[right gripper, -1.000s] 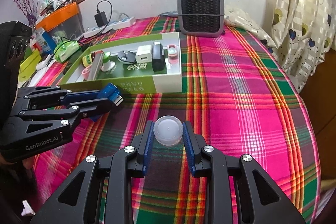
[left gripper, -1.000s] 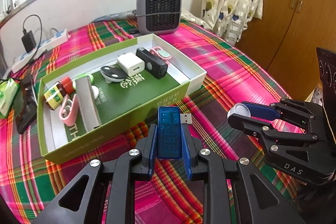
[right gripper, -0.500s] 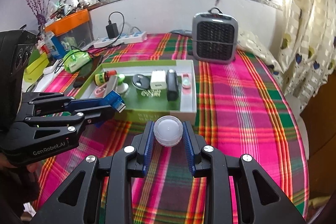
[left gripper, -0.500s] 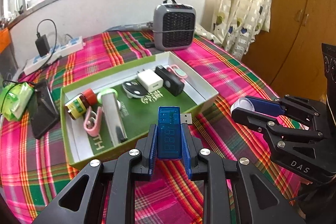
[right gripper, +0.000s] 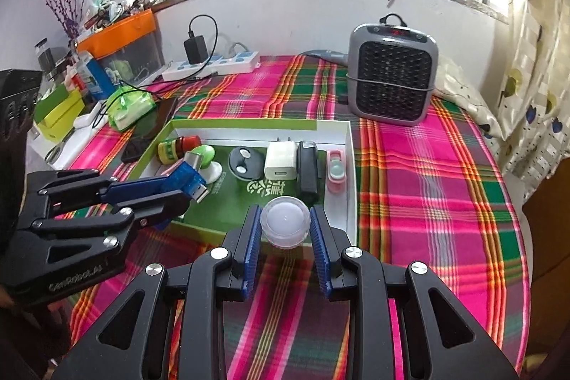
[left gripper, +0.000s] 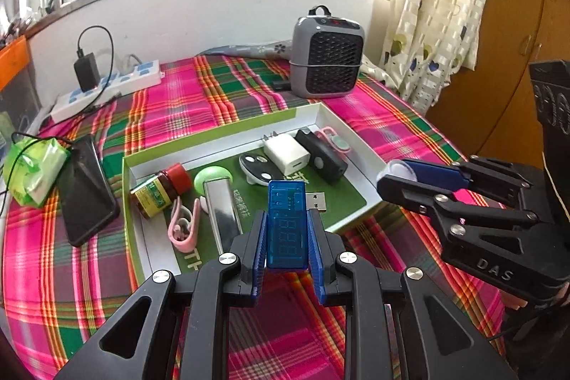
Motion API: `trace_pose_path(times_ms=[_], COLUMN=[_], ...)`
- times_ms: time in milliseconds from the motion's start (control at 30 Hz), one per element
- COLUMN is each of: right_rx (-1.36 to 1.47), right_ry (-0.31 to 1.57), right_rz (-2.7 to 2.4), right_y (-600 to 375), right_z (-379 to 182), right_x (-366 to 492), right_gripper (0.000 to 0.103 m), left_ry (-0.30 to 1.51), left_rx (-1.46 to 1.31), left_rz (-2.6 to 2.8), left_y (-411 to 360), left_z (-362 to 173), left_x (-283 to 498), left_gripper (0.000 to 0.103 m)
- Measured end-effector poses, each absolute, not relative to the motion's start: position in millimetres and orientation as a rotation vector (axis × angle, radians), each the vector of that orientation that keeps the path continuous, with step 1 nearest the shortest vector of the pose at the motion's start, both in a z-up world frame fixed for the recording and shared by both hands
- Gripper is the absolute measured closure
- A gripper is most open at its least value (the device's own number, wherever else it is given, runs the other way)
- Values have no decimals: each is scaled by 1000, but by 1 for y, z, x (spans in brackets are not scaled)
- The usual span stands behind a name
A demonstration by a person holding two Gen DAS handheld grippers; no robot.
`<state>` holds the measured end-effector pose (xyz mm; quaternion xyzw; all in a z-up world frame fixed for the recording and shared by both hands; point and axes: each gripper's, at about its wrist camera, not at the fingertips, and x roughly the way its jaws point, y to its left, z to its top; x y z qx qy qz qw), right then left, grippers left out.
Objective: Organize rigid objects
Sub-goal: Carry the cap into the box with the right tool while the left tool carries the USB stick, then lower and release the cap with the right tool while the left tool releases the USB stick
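Mid-frame, the box (left gripper: 228,139) already holds a row of gadgets. Left gripper (left gripper: 288,239) is clamped on the USB meter (left gripper: 286,225), right gripper (right gripper: 285,230) on the round cap (right gripper: 285,226) (both above the box's near edge); two drops left, I'd say.

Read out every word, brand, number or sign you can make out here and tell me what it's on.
"DAS": on the body of the right tongs.
"GenRobot.AI": on the body of the left tongs, stretched by the lens.
"8888"-style digits: on the blue USB meter.
White Chinese characters and letters: on the green box floor, not readable.
Medicine bottle label: too small to read.
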<state>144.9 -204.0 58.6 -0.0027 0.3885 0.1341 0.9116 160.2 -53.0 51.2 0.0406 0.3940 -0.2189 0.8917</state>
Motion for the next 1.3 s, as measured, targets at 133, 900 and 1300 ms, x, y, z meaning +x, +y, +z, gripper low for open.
trace_pose_path(times_ms=[133,900,1300], right_rx=[13,-12,-41], right_ry=[816,923,945], right_rz=[311,347,338], right_y=[-202,-195,-190], right_z=[55,22,15], right_x=[159,203,208], right_gripper=[74,74,74], left_ry=[826,887,903], left_rx=[80,92,78], left_rz=[-448,-428,-425], left_y=[-53,-59,-59], left_z=[46,20,15], left_x=[167,191,195], left_gripper=[82,82,82])
